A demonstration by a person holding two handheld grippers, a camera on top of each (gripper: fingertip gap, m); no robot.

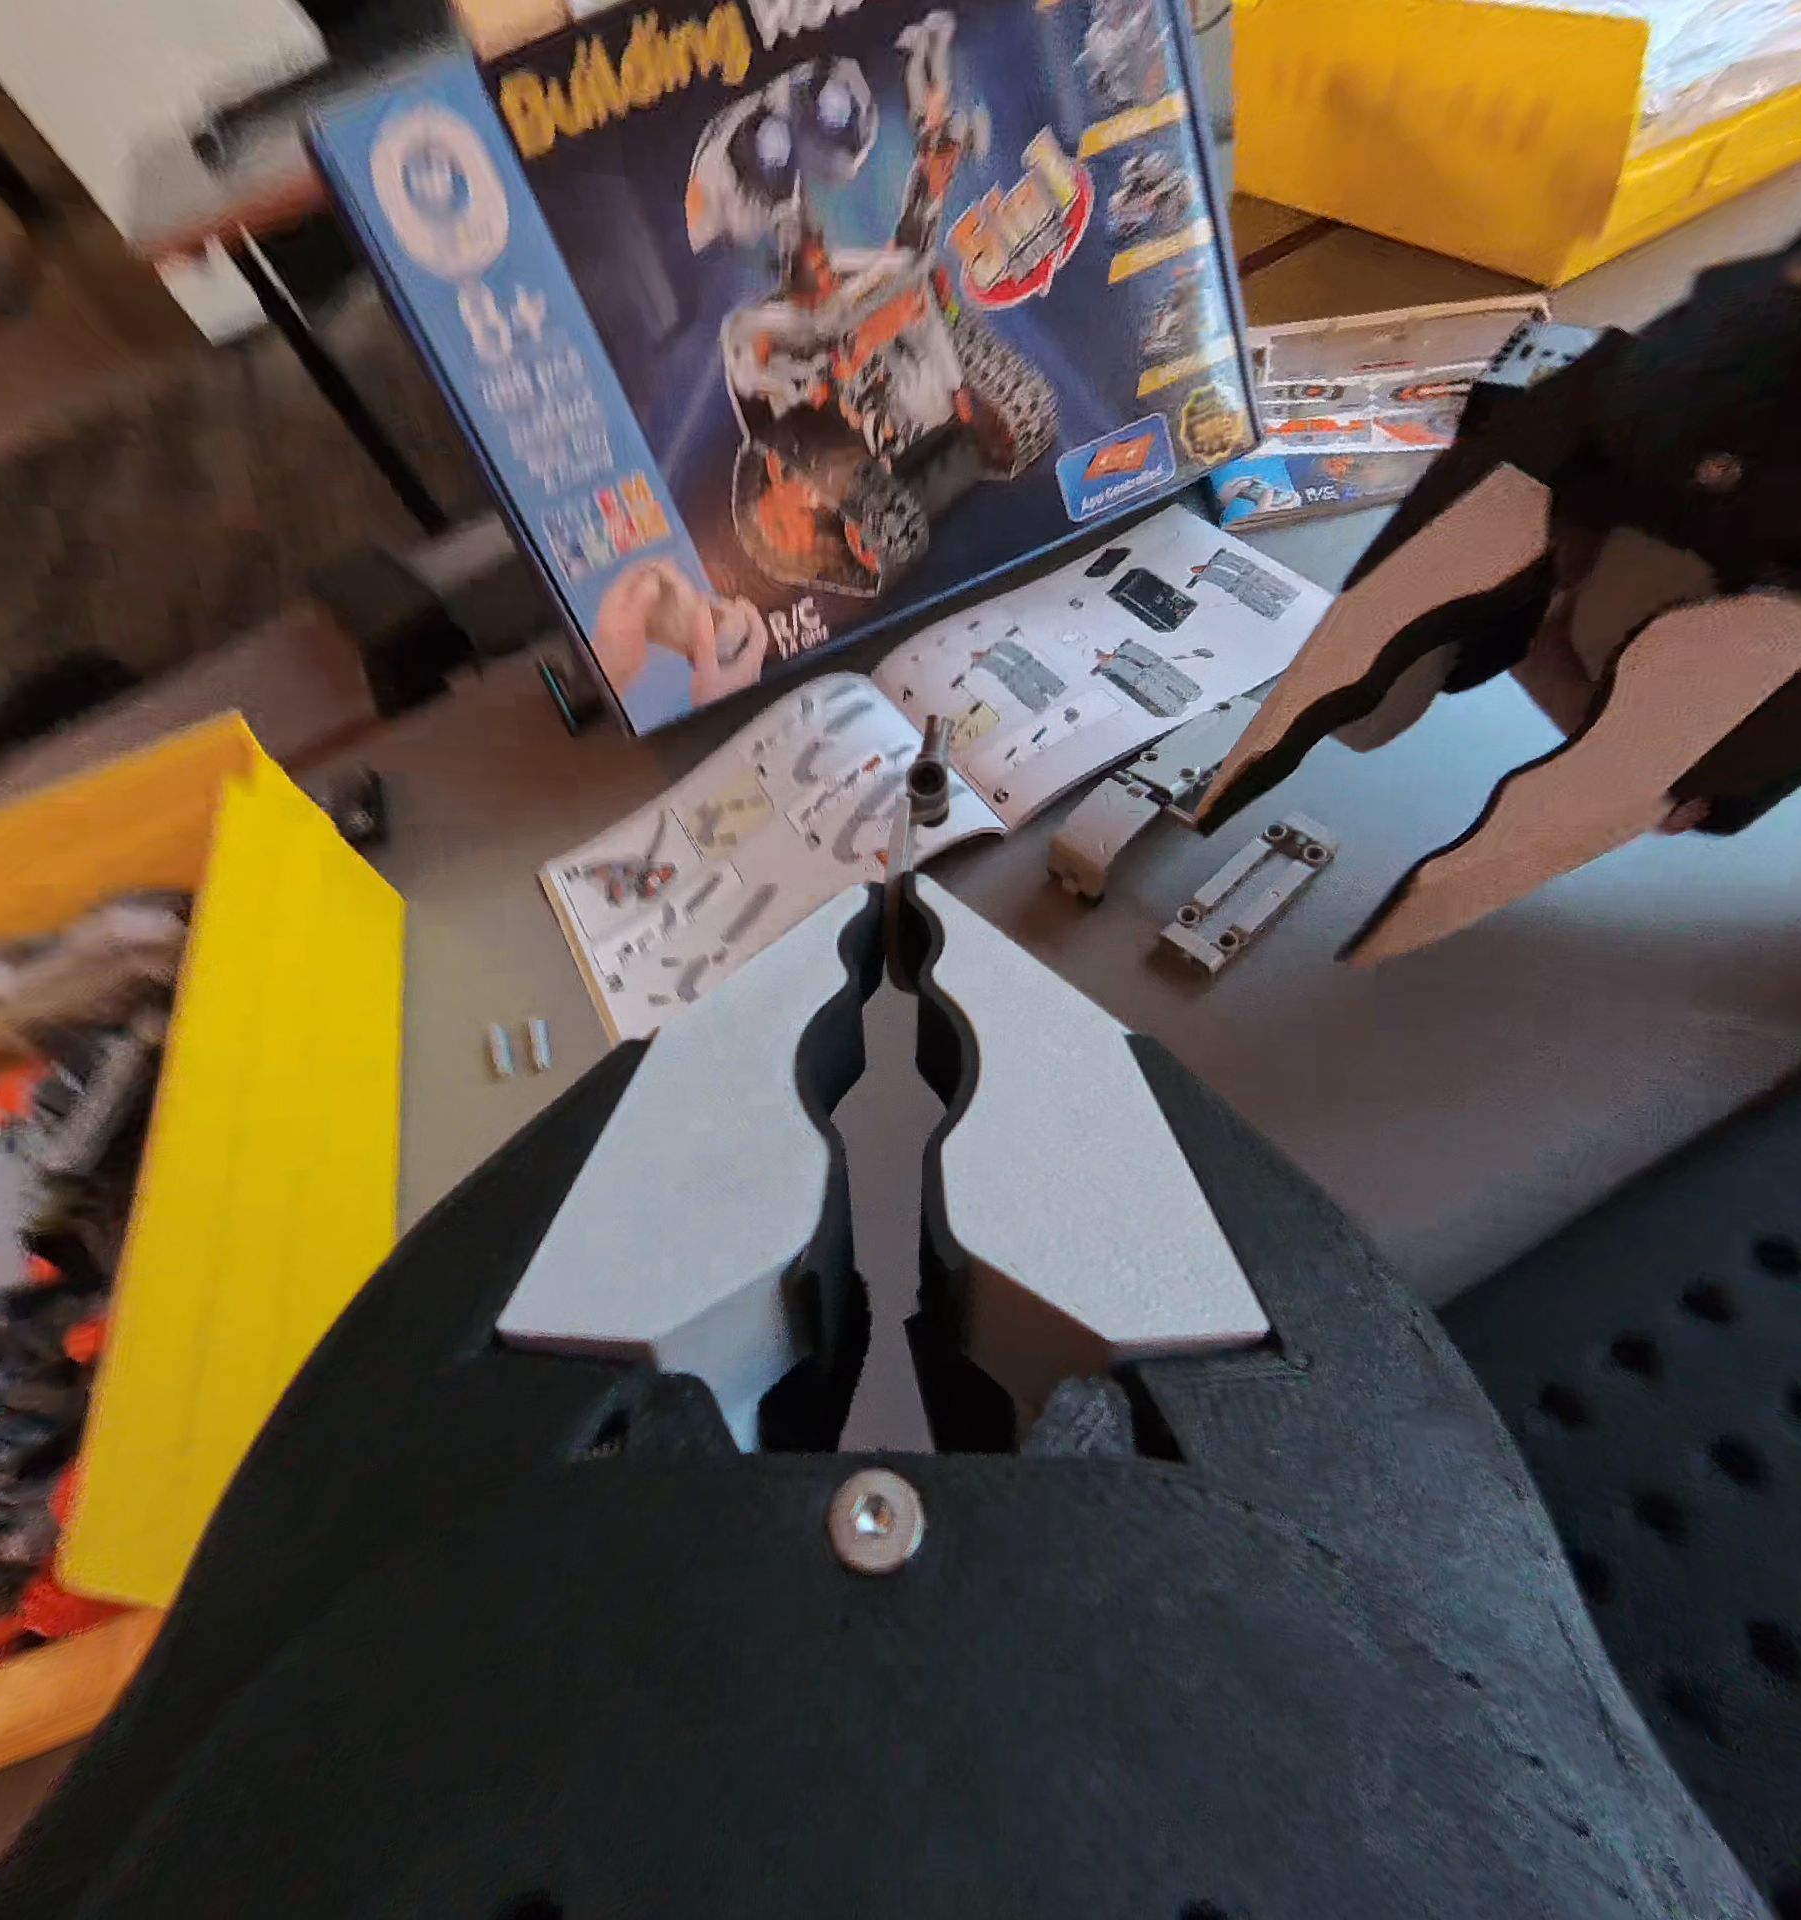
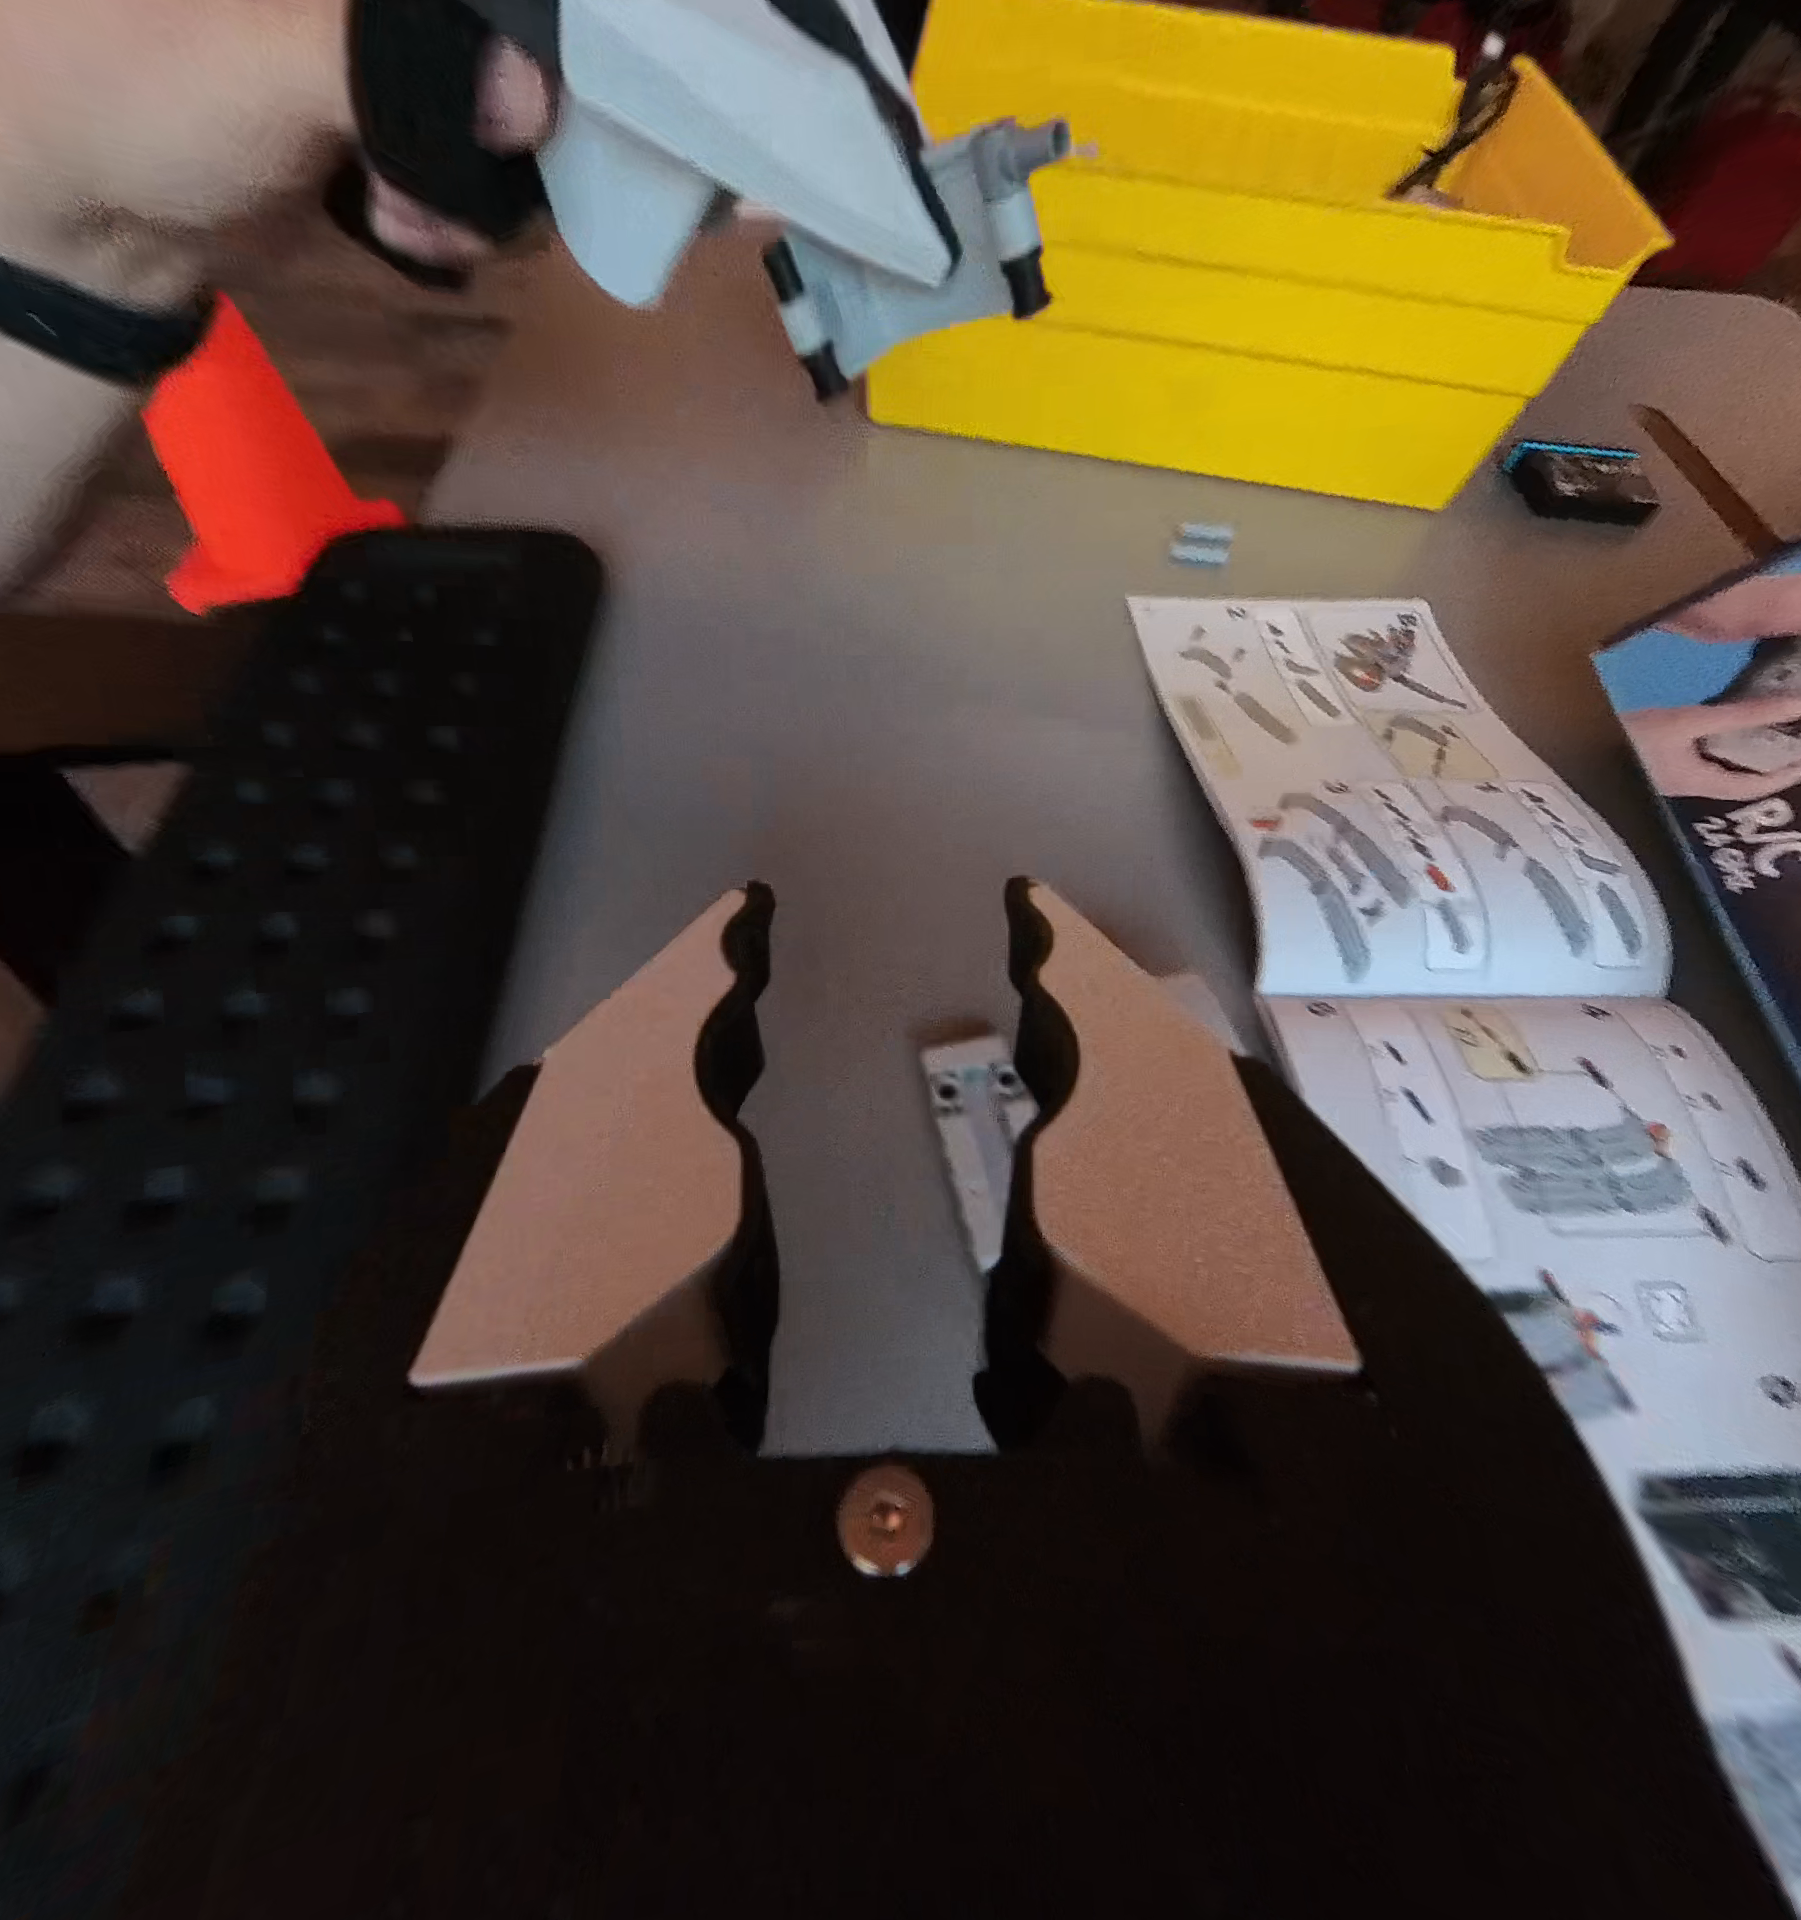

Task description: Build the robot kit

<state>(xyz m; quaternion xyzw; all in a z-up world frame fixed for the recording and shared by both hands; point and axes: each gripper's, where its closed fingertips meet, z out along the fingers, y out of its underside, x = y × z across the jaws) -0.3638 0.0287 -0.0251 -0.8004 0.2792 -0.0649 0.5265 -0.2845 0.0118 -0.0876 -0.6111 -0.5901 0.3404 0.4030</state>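
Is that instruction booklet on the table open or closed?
Open. The booklet lies spread flat on the table, two pages of diagrams showing either side of its centre fold.

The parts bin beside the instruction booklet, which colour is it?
Yellow parts bin; right wrist view shows it best.

booklet (image 1: 875,790) lay open on table (image 1: 1395,1039) before upright box (image 1: 854,343) | bin (image 1: 252,1143) at left | flat piece (image 1: 1249,888) right of booklet
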